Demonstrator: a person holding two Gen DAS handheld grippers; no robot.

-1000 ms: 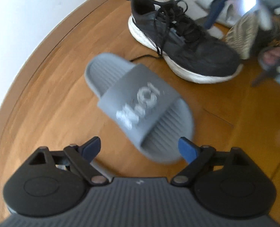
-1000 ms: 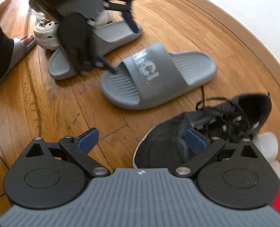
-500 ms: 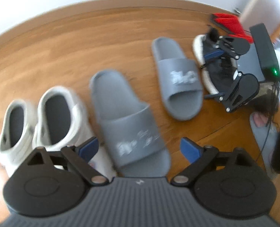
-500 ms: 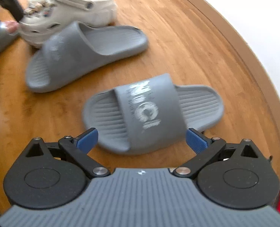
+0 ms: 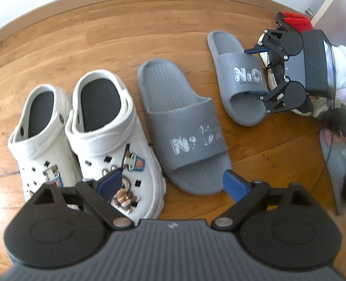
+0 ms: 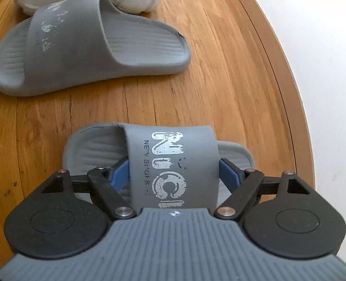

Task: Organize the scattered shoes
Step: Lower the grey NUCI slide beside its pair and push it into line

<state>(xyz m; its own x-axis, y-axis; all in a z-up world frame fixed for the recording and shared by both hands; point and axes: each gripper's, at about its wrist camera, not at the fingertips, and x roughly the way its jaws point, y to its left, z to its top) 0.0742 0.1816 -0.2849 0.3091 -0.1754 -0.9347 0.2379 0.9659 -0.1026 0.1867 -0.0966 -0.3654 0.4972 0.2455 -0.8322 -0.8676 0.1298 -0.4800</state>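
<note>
Here, right gripper: the strap of the NiCi slide is straddled by the blue fingers, one at each edge; whether it is pinched cannot be told
Left gripper: fingers spread wide, nothing between them, held above the toes of the row
NiCi slide: flat on the wood floor, near the baseboard, at the right end of the row
Worn slide: laid between the NiCi slide and the clogs, apart from the first
Clogs: a white pair, set side by side and touching, charms on the toes
Far right: a red shoe is seen behind the right gripper
</note>
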